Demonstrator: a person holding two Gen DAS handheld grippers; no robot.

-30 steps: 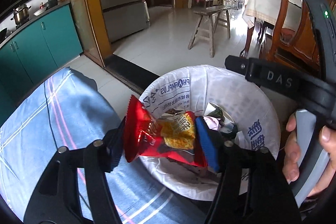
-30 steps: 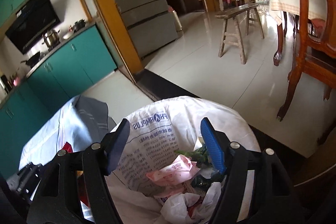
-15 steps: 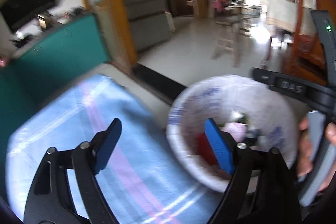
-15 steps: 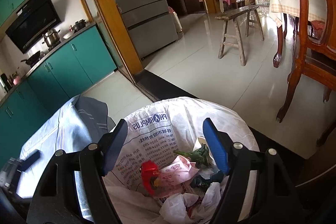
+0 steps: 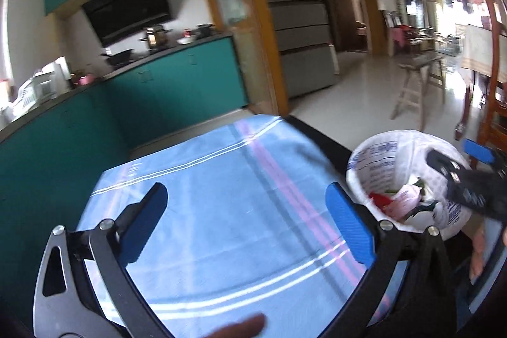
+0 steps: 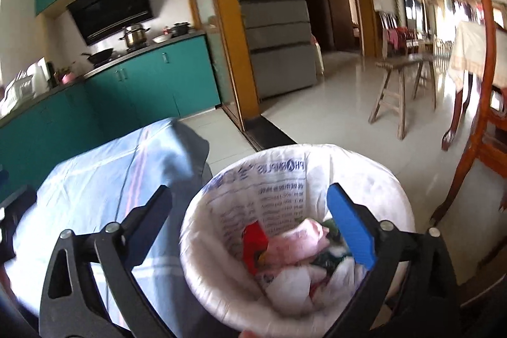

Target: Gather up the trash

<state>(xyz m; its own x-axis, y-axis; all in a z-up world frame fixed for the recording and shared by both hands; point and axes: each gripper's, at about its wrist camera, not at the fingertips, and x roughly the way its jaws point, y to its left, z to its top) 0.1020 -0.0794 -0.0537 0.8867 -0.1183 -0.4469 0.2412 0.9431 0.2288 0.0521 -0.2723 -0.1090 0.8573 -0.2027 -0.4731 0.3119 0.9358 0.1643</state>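
The left gripper point(image 5: 245, 224) tilts down over the blue tablecloth point(image 5: 221, 179), jaws opening wide, empty; the right gripper point(image 6: 250, 225) likewise opens empty above the bin point(image 6: 202, 205), where the red wrapper point(image 6: 253, 239) lies.

trash point(image 6: 285, 246) in bin point(image 6: 202, 205), right of table point(image 5: 221, 195)

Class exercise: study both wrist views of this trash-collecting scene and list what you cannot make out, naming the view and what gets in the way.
- Bottom of the bin, right wrist view: hidden under piled trash.
- Print on the red wrapper, both views: blurred and small.
- Near edge of the tablecloth, left wrist view: cut off behind the left gripper, whose jaws are opening with nothing between them.
- Right gripper, left wrist view: cropped by the frame edge.
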